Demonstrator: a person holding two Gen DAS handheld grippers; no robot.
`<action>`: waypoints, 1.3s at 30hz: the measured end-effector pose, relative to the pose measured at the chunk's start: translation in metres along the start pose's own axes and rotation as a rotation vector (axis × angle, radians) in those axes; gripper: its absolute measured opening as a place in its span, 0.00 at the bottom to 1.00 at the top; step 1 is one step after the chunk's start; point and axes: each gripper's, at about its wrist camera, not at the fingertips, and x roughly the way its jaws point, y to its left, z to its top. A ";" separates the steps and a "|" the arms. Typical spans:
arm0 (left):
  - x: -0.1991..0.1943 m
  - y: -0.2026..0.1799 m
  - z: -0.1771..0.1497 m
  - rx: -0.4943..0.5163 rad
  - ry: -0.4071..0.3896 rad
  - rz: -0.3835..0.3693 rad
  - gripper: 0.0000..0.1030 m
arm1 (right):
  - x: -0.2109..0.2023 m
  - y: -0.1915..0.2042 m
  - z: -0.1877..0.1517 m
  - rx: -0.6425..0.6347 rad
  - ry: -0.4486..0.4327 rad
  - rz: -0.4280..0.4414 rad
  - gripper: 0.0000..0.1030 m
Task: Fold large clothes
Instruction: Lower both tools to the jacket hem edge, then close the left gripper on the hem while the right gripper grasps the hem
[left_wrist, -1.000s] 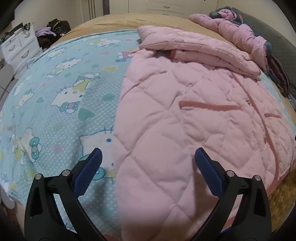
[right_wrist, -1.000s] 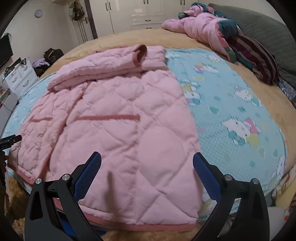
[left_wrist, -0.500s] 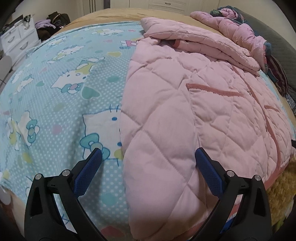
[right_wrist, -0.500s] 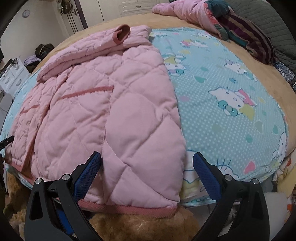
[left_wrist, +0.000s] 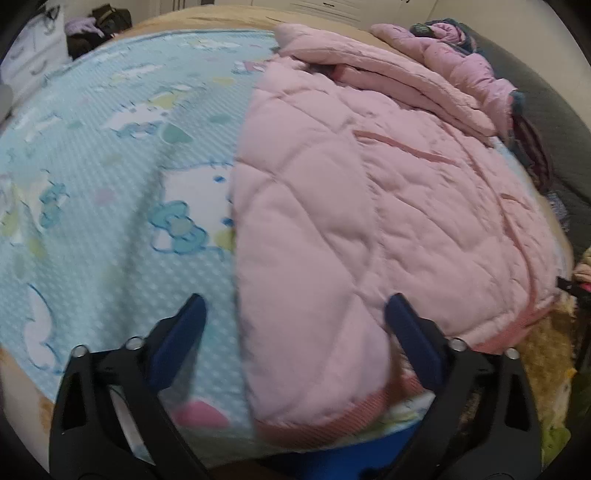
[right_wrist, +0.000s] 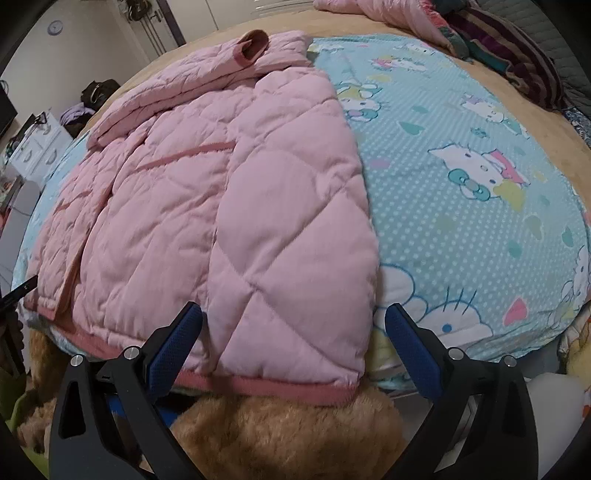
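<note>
A pink quilted jacket (left_wrist: 388, 206) lies flat on a bed, its sleeves folded across the far end and its darker pink hem (left_wrist: 332, 413) at the near edge. My left gripper (left_wrist: 295, 321) hangs over the jacket's near left corner; its jaws are closing, with the corner between the blue pads and no pad pressing on it. In the right wrist view the same jacket (right_wrist: 207, 221) fills the left half. My right gripper (right_wrist: 293, 325) stands open above the near right corner by the hem (right_wrist: 280, 387), with the corner between its fingers.
A light blue cartoon-cat blanket (right_wrist: 461, 206) covers the bed under the jacket. A tan furry cover (right_wrist: 288, 435) hangs over the near bed edge. More pink clothes (left_wrist: 461, 62) are heaped at the far end. A white drawer unit (right_wrist: 37, 147) stands beside the bed.
Both grippers have come down and forward toward the jacket's near hem. The hem corners now lie between their fingers. The left view has become blurred.
</note>
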 end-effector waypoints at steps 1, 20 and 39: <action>0.000 -0.001 -0.001 -0.003 -0.001 -0.012 0.75 | 0.000 0.000 -0.002 -0.001 0.005 0.009 0.96; 0.006 -0.014 -0.003 0.038 0.010 -0.008 0.68 | -0.008 0.000 0.008 -0.066 0.007 0.203 0.37; -0.031 -0.035 0.020 0.077 -0.090 -0.057 0.11 | -0.006 -0.004 0.007 -0.034 0.050 0.248 0.66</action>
